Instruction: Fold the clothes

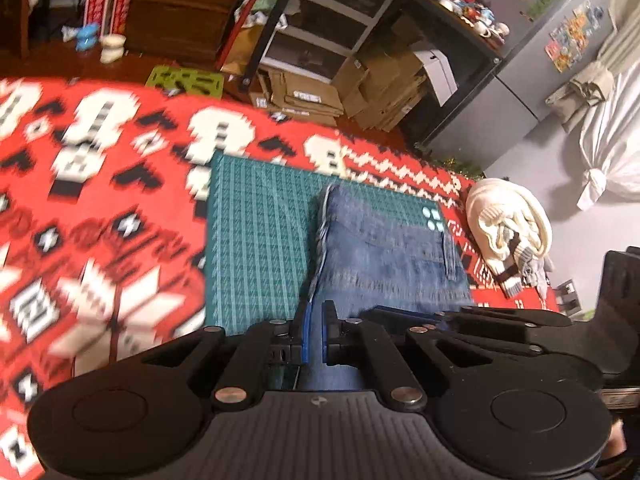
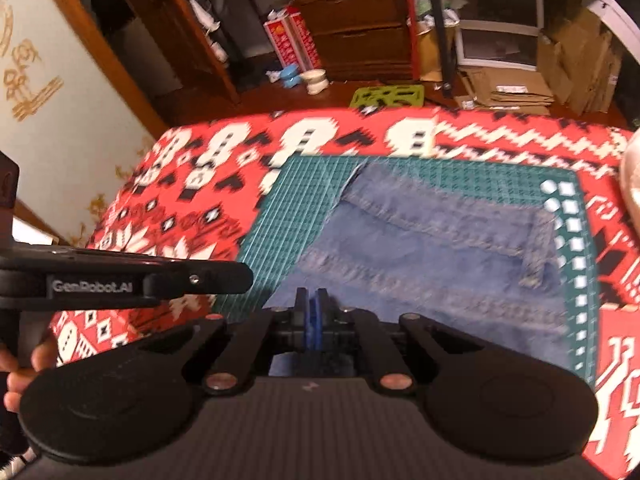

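Observation:
Folded blue jeans (image 1: pixel 384 252) lie on a green cutting mat (image 1: pixel 256 240), with their near edge lifted into my fingers. My left gripper (image 1: pixel 316 334) is shut on that near denim edge, a strip of cloth showing between its blue pads. In the right wrist view the jeans (image 2: pixel 432 248) spread over the mat (image 2: pixel 304 184), and my right gripper (image 2: pixel 313 320) is shut on the same near edge, pads almost touching. The two grippers are close side by side. The black frame of the left one (image 2: pixel 160 280) shows at the left of the right wrist view.
A red patterned cloth (image 1: pixel 100 200) covers the table under the mat. A cream knit garment (image 1: pixel 508 224) lies at the table's right end. Behind are cardboard boxes (image 1: pixel 380 92), a grey fridge (image 1: pixel 540 60), shelves and a white sack (image 1: pixel 612 152). A hand (image 2: pixel 24 364) holds the left gripper.

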Available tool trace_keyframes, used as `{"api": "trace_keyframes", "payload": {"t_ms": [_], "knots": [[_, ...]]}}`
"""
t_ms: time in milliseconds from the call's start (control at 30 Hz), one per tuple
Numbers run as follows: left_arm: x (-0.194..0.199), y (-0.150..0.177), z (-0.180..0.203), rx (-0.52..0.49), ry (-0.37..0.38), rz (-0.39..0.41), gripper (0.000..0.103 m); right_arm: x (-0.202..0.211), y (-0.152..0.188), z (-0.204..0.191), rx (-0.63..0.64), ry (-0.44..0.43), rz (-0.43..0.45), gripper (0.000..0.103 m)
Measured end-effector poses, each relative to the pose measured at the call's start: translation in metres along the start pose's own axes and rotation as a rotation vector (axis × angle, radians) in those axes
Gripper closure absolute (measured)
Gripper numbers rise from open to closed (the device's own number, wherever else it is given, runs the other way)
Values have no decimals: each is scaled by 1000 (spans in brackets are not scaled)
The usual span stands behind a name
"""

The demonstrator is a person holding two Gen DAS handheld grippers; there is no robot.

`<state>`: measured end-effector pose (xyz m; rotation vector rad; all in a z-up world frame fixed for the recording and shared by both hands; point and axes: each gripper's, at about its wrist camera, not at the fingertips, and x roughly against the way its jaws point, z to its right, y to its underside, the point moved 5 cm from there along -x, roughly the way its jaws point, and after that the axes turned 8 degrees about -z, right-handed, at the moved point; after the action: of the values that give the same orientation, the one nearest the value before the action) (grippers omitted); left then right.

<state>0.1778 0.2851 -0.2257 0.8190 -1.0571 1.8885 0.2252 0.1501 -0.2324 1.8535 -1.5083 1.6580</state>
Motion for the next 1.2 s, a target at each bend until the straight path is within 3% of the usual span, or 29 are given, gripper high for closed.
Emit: {"api": "trace_keyframes", "payload": {"t_ms": [200,400,733,867,1200], "knots": [[-17,24,-13,63,10,-46,99,-19,9,-4,3,22,-15,103],[-21,29,-14,92,12,-37,100,-26,10,-1,13,55,-7,103],[-10,44,-13,74,35,-63,100,-16,45,-38,79,-11,-73,102],[-7,57,-11,38,17,-73,99,-14,54,-42,98,2,-54,102],[-4,67,-15,73,22,-55,97,-20,12,0,14,71,15,103]]}}
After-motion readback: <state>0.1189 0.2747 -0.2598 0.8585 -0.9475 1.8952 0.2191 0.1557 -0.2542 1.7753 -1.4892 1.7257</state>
